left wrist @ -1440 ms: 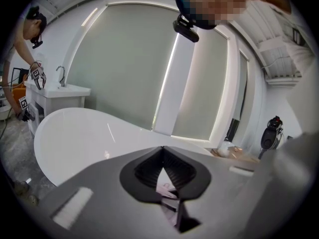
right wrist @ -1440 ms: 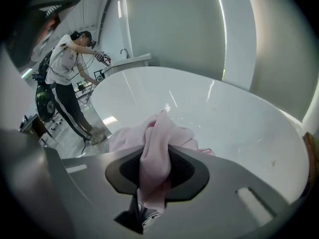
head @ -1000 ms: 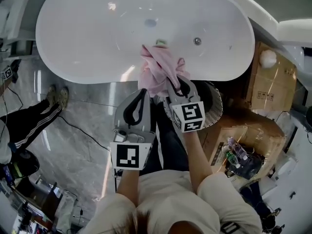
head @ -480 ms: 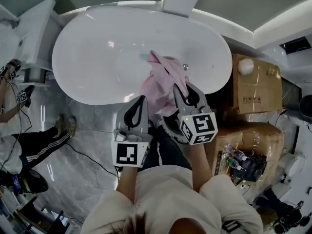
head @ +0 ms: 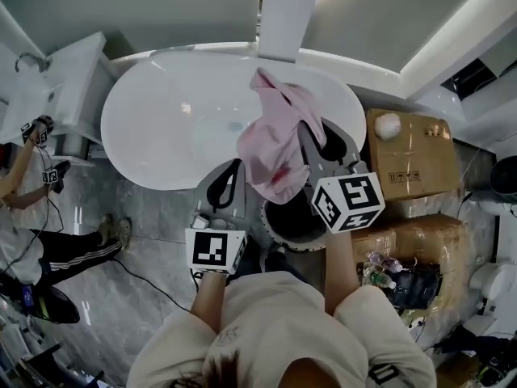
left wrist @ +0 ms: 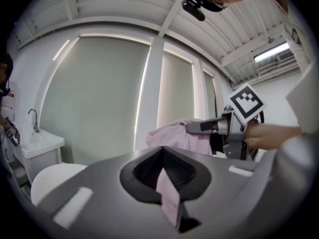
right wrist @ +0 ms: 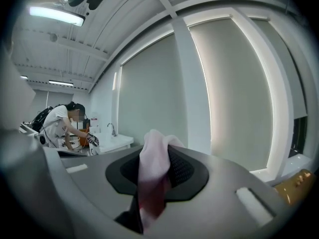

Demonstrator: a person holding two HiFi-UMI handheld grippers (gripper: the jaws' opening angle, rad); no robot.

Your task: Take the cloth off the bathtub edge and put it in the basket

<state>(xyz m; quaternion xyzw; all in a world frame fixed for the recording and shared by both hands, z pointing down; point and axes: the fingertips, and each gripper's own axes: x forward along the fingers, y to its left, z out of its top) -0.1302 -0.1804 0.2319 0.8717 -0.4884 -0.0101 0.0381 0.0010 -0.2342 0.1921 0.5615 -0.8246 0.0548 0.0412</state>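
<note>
The cloth looks light and limp (bunched folds hold best), clamped by both left gripper and right gripper.

Box print: I saw dark marks, too small to read.
Left gripper, right gripper: cubes bore square markers only, no letters.
Elsewhere: I read nothing.
</note>
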